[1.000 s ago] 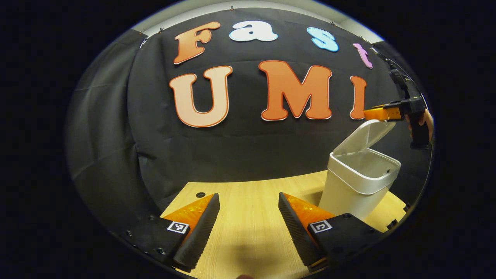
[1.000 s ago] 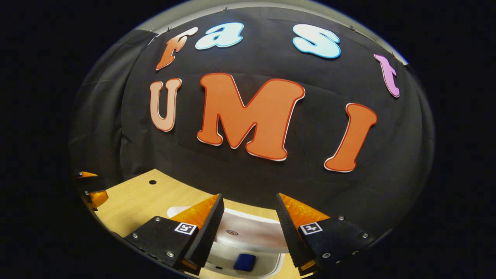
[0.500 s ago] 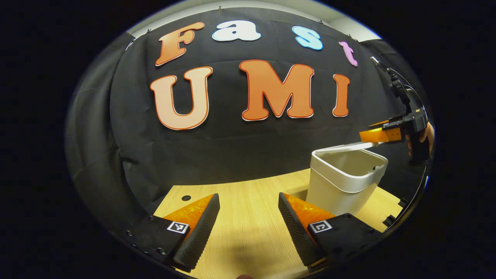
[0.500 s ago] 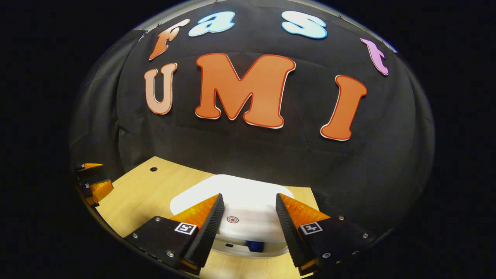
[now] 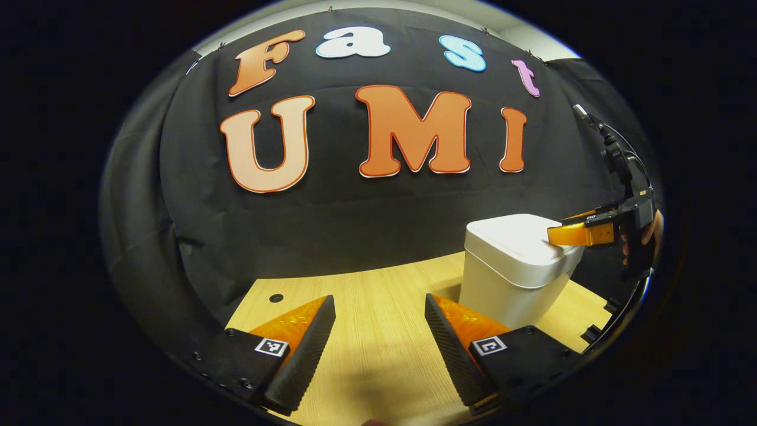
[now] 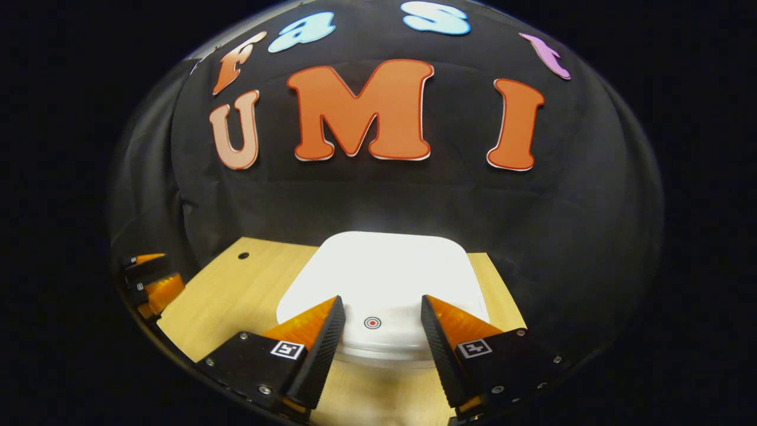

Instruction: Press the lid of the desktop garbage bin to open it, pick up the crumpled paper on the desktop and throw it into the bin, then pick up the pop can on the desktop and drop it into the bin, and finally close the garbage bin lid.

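The garbage bin (image 5: 514,269) stands on the wooden desktop (image 5: 378,331), over toward the far right side near the black wall (image 5: 355,225). Its white lid (image 6: 381,284) lies flat on top, so the bin looks closed. There is a small red ring mark (image 6: 372,322) near the front edge of the lid. I think that is the spot to push.

The right gripper (image 6: 378,313) sits just over the front edge of the lid, with the red mark between its two fingers. Its fingers are spread apart and hold nothing. In the left gripper view, its tip rests on the near corner of the lid. It is placed there, I think, to push the lid down until it shuts. I cannot tell if the lid has clicked.

The left gripper (image 5: 378,319) hangs over the bare wood, well away from the bin. Its fingers are spread wide too, and nothing is between them. I think it waits there so it does not get in the way.

I see no paper ball or can on the desk. They may be inside the bin, so the job looks almost done.
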Demonstrator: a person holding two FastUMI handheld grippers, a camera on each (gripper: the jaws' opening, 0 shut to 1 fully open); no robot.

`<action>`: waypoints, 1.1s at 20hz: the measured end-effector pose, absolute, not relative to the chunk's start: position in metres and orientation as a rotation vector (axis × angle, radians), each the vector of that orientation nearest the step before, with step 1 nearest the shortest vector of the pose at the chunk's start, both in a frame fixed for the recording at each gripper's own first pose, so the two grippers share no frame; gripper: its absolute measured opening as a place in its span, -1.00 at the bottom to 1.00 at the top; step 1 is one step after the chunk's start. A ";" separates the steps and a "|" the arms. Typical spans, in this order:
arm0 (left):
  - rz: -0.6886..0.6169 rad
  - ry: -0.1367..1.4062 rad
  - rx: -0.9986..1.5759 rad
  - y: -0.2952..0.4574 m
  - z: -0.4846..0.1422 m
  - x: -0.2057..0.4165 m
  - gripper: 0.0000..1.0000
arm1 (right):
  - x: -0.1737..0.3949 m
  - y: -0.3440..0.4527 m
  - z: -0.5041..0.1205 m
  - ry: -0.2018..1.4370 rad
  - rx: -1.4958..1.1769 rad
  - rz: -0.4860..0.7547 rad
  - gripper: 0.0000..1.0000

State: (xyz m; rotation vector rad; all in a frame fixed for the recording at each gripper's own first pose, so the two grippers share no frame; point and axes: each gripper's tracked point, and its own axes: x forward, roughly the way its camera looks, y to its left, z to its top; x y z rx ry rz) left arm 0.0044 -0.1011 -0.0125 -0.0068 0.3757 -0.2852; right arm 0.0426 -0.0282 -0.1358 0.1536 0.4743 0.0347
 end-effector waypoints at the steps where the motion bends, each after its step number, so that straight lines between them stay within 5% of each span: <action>1: -0.288 0.380 -0.006 -0.102 -0.014 0.003 0.94 | 0.041 -0.028 -0.137 0.455 0.145 0.029 0.57; 11: -0.311 0.399 0.011 -0.107 -0.022 0.005 0.94 | 0.036 -0.022 -0.141 0.392 0.191 0.004 0.12; 17: -0.298 0.340 0.029 -0.099 -0.003 0.014 0.94 | 0.033 -0.018 -0.132 0.329 0.128 0.002 0.12; 22: -0.225 0.240 0.007 -0.077 0.029 0.027 0.94 | 0.029 -0.002 -0.115 0.261 0.082 0.016 0.44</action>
